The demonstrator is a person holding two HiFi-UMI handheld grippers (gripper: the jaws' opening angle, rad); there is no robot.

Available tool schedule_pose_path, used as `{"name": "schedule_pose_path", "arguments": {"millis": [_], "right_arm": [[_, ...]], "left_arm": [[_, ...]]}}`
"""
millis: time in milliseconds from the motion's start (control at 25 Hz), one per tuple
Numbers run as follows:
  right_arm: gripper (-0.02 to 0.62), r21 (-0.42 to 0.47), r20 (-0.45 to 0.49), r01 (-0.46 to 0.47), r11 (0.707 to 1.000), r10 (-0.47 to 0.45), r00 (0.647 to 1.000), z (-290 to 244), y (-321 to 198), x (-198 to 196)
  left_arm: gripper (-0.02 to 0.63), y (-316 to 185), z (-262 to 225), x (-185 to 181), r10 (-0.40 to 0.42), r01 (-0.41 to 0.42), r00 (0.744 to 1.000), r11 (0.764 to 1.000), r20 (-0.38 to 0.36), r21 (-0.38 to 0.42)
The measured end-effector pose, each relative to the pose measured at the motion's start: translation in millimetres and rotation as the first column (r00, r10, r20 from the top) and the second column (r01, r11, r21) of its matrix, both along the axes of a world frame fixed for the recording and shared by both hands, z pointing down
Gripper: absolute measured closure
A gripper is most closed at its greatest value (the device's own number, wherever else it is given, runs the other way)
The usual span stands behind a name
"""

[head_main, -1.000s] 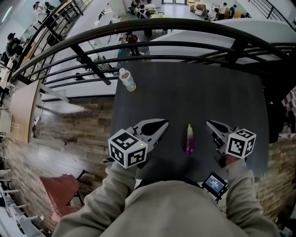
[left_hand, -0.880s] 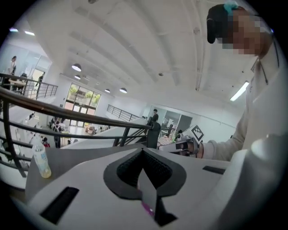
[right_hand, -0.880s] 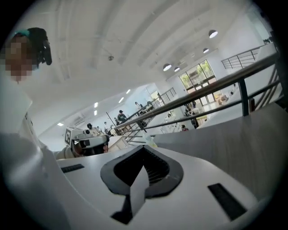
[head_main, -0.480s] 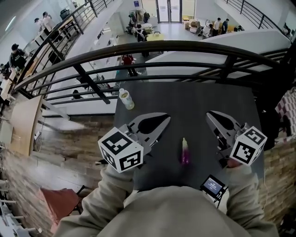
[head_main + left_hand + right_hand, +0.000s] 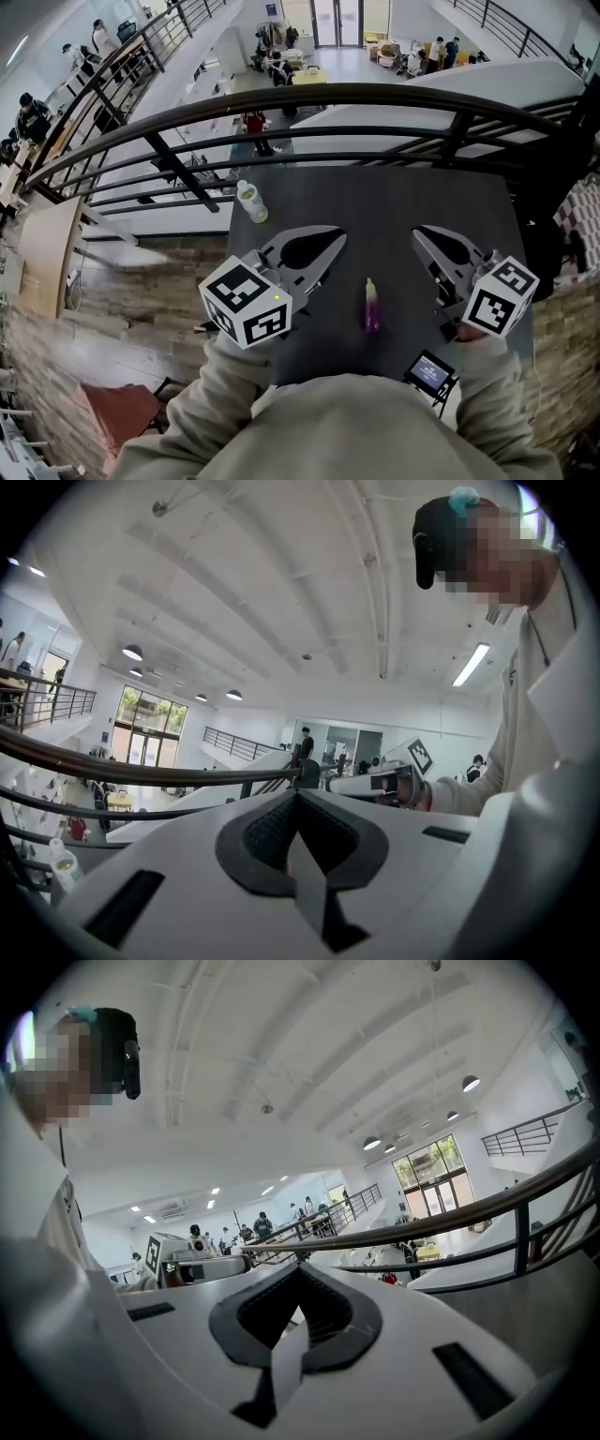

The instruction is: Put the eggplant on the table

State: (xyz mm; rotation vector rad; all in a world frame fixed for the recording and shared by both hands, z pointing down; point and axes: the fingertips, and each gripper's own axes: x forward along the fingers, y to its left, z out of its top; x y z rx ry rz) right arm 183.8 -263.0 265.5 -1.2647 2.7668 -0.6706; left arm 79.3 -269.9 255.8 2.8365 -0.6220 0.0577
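Both arms reached forward from the body in loose, pale beige fabric sleeves (image 5: 234,361), each ending in a gripper held off the table and pointing away from the person at about level. The left gripper (image 5: 336,242) angled slightly to the right and the right gripper (image 5: 418,232) slightly to the left, so their tips leaned toward each other while staying well apart.

The left gripper's jaws were together, their tips meeting in a point with nothing between them. The right gripper's jaws were likewise pressed together and empty. Each gripper had a smooth white plastic shell tapering to a beak, with dark ribbed pads framing a teardrop hollow behind the tip. A cube (image 5: 246,302) with black-and-white square markers sat at the near end of each one.

The eggplant (image 5: 372,307) lay on the table (image 5: 394,202), between the two grippers and toward the near edge, touched by neither. It was slender and glossy purple, paler at its far end. The table top was matte, dark grey and rectangular. A clear plastic bottle (image 5: 251,202) stood at its far left corner, and a small device with a lit screen (image 5: 431,373) sat at the near right edge. Beyond the table curved a dark tubular metal railing (image 5: 375,94).
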Motion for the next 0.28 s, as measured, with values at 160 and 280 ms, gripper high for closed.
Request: {"name": "schedule_pose_path", "arguments": {"millis": [160, 280], "right_arm": [[0.583, -0.016, -0.003, -0.001, 1.000, 0.001, 1.000, 13.0, -19.8, -9.4], [0.583, -0.026, -0.011, -0.003, 1.000, 0.003, 1.000, 12.1, -34.3, -20.7]], "left_arm": [[0.604, -20.0, 12.6, -9.1, -0.004, 0.004, 1.000, 1.000, -0.005, -0.015], [0.604, -34.4, 11.1, -19.6, -0.001, 0.001, 1.000, 1.000, -0.014, -0.020]]}}
